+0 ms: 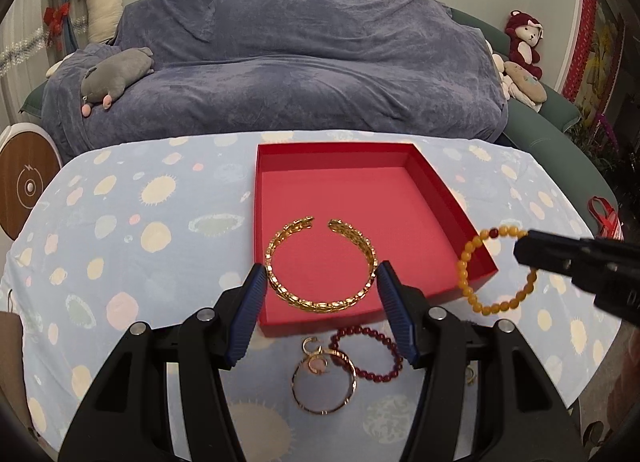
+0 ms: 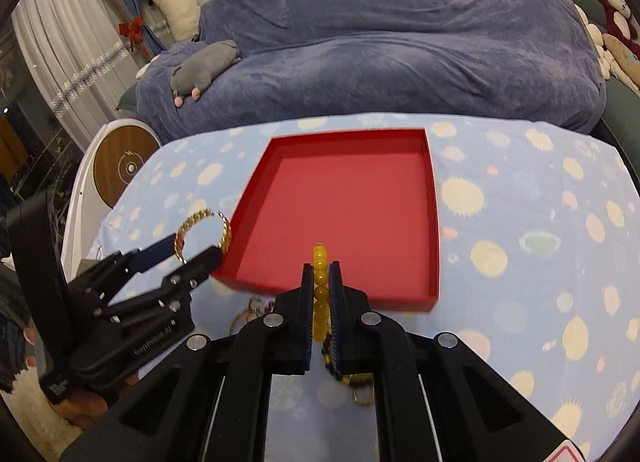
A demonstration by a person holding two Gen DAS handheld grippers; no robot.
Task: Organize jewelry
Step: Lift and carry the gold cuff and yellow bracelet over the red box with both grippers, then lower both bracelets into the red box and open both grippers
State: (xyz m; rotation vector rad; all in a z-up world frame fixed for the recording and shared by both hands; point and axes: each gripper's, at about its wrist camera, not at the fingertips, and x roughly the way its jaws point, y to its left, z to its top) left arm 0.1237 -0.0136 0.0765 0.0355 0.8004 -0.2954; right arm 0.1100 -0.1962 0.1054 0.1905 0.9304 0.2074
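Observation:
A red tray (image 1: 424, 178) (image 2: 256, 186) stands on the spotted tablecloth. My left gripper (image 1: 322, 282) is shut on a gold leaf-pattern cuff bangle (image 1: 280, 290), its blue pads against both sides; in the right wrist view the bangle (image 2: 226, 230) hangs in the air left of the tray. My right gripper (image 2: 321, 268) is shut on a yellow bead bracelet (image 2: 321, 258), held over the tray's near edge; the bracelet also shows in the left wrist view (image 1: 472, 246). A dark red bead bracelet (image 1: 390, 346), a thin gold bangle (image 1: 324, 410) and a small ring (image 1: 310, 344) lie on the cloth near me.
A sofa under a blue-grey cover (image 1: 300, 62) stands behind the table, with a grey plush toy (image 1: 116, 74) on it. A round white and wood appliance (image 1: 24, 182) stands left of the table. A red ribbon (image 1: 606, 216) lies at the table's right edge.

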